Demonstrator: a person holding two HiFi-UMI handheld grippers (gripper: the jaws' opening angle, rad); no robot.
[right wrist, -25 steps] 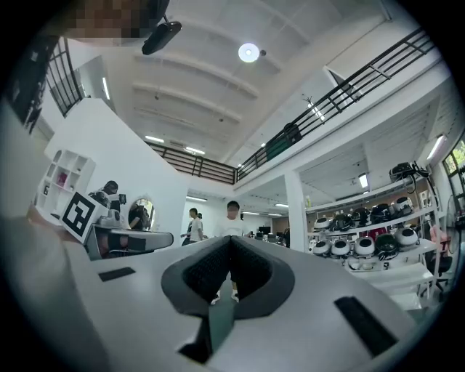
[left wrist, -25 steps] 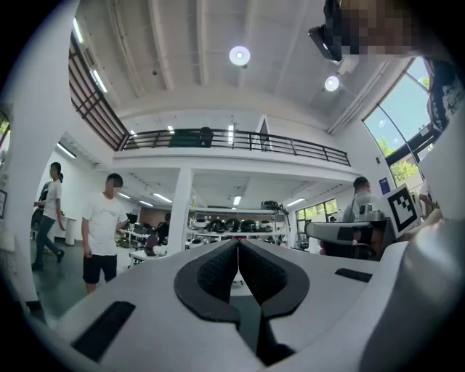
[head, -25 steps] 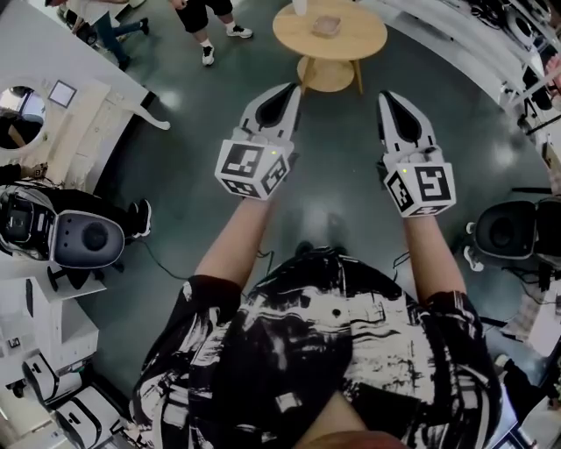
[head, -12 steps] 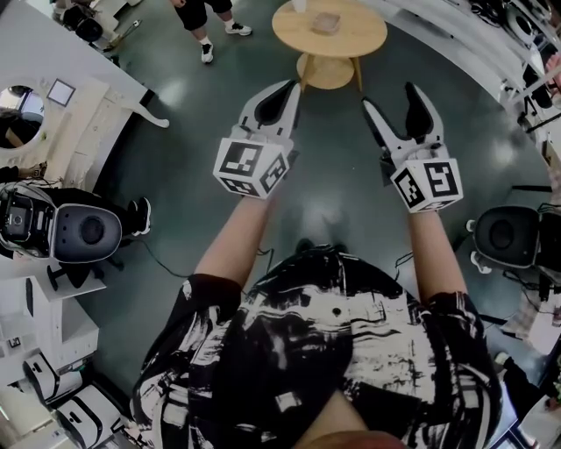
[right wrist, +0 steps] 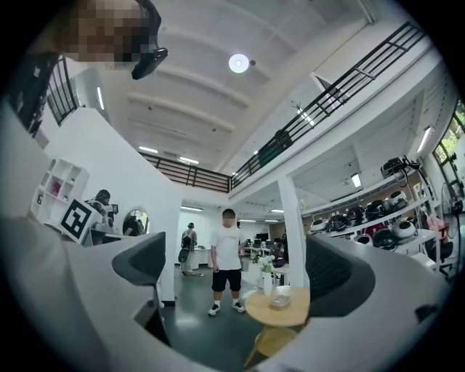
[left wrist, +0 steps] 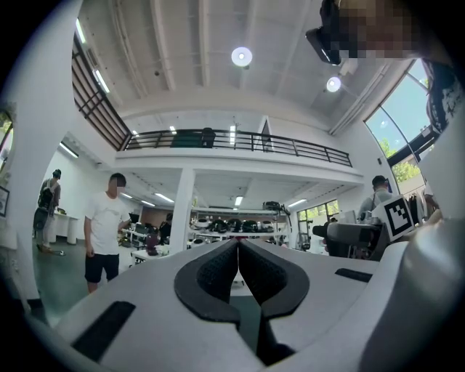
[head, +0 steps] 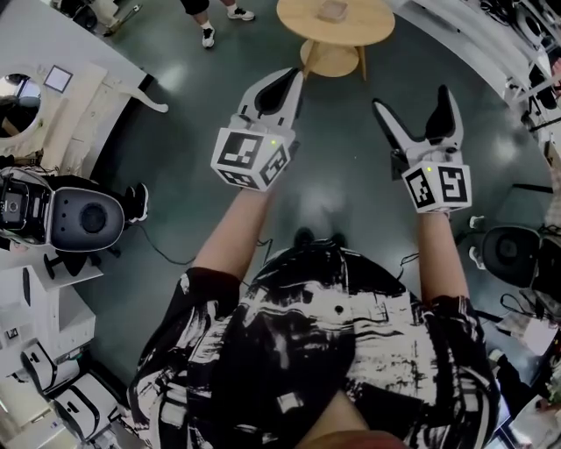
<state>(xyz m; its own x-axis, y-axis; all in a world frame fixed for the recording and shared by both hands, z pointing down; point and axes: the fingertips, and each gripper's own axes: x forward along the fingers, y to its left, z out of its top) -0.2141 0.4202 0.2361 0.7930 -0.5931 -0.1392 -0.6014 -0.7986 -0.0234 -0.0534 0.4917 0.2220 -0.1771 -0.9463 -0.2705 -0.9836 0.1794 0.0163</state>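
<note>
The left tool is pinched together, empty, held in the air. The right tool, to its right, gapes wide with nothing between its jaws. Far beyond both stands a round counter bearing a small dish and a vase. A person stands beyond it.

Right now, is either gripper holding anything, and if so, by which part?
Nothing is held. The left gripper is shut with nothing between its jaws. The right gripper is open and empty; the round table stands beyond it, untouched.
</note>
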